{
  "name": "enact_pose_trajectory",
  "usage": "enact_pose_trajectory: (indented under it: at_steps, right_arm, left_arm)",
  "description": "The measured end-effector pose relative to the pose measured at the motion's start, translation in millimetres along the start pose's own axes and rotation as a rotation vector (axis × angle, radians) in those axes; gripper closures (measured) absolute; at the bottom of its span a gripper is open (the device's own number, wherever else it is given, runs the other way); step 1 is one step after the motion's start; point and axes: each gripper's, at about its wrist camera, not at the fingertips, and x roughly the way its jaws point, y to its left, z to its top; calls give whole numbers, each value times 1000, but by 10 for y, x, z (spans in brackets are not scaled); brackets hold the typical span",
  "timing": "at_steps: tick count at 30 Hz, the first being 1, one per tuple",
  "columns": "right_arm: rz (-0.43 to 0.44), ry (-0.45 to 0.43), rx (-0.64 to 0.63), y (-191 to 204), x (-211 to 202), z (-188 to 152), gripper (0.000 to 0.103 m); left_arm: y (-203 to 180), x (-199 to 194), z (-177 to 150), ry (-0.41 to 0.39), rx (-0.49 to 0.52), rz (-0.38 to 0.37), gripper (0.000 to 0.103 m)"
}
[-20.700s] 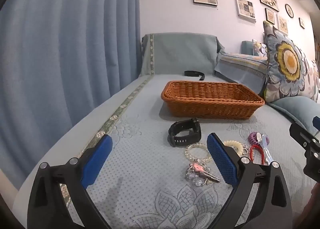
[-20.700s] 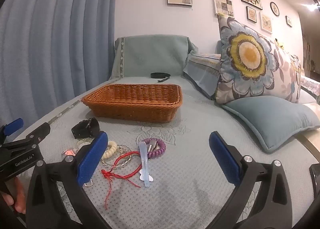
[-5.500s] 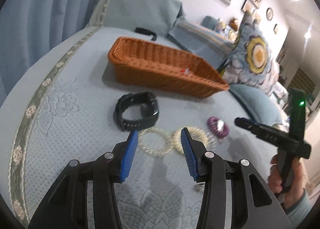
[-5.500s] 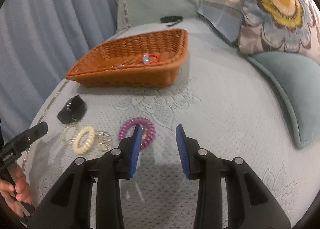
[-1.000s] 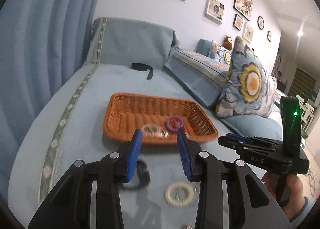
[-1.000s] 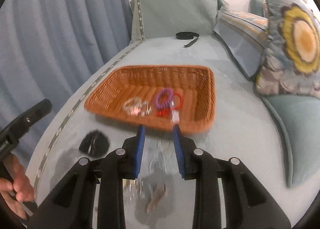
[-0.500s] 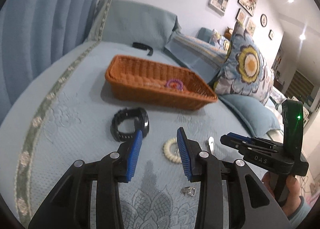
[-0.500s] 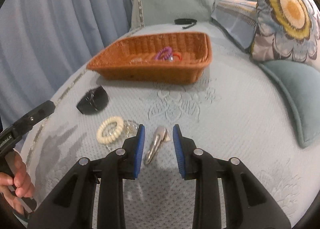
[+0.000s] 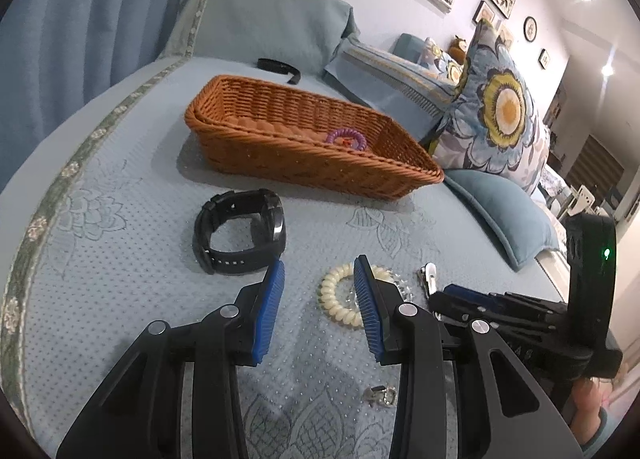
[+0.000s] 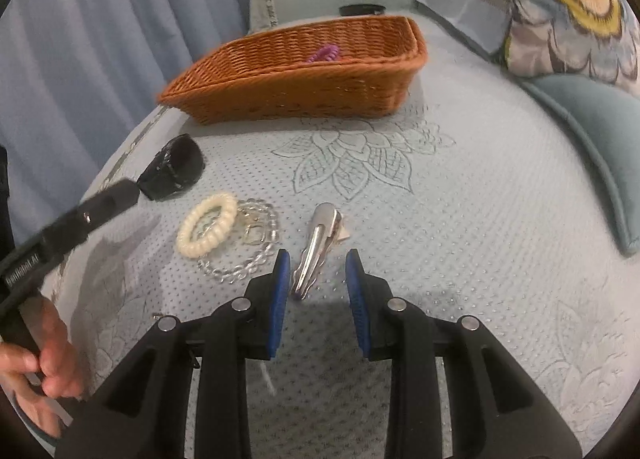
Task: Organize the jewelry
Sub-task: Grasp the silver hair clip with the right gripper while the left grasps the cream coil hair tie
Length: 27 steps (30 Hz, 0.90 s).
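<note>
On the blue bedspread lie a black watch [image 9: 240, 231], a cream coil hair tie [image 9: 338, 299] on a clear bead bracelet [image 10: 244, 255], and a silver hair clip [image 10: 320, 243]. My left gripper [image 9: 319, 262] hovers low and open between the watch and the cream tie, with nothing between its pads. My right gripper [image 10: 318, 255] is open, and the near end of the clip lies between its fingertips, untouched. The wicker basket [image 9: 304, 163] stands behind, holding a purple coil hair tie [image 9: 346, 137]. The right gripper [image 9: 452, 297] also shows beside the clip [image 9: 428, 277].
A small silver piece [image 9: 380, 395] lies near the left gripper's base. A blue cushion [image 9: 500, 215] and a flowered pillow [image 9: 500, 111] bound the right side. A black strap [image 9: 280, 67] lies beyond the basket. Curtains [image 10: 100, 39] hang along the left edge of the bed.
Both grippers have come down from over the basket to just above the bedspread. The watch, cream tie and clip now sit close in front of the fingers. Neither jaw opening has changed.
</note>
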Motion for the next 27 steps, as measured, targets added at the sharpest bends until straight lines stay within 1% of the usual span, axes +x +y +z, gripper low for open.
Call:
enact_pose_trajectory:
  at_steps: [3,7,9,11,12,14,18,22,27]
  right_arm:
    - [-17,-3,-13,49,33,27,77]
    - [-92,-4,-80,202,102,22,77]
    - [-113,-6,-98,235,108,12,78]
    - [-148,-5,-130,260,99,-1,88]
    - [-156,-3,-142,263,90,-9,89]
    - [-162,3,-149,228,62,-24,90]
    - [-177,1,-147,119,-3,-36,91]
    - [-153,-1,-133,75,-4,-26,90]
    - [-157,-4,-135,96,26,-8,90]
  left_arm:
    - [-9,79,-19,22,5,3,68]
    - [-45,214,-51,64,28,35,68]
    - [-65,266,-59,86,40,48,68]
    - [-68,303,-65,101,46,60,68]
    - [-71,323,-67,109,49,64,68]
    - [-82,365,-69,128,57,74,68]
    - [-85,376,-78,133,68,79,69]
    - [-133,414,-88,150,96,75,69]
    - [-210,452,-115,158,139,116,69]
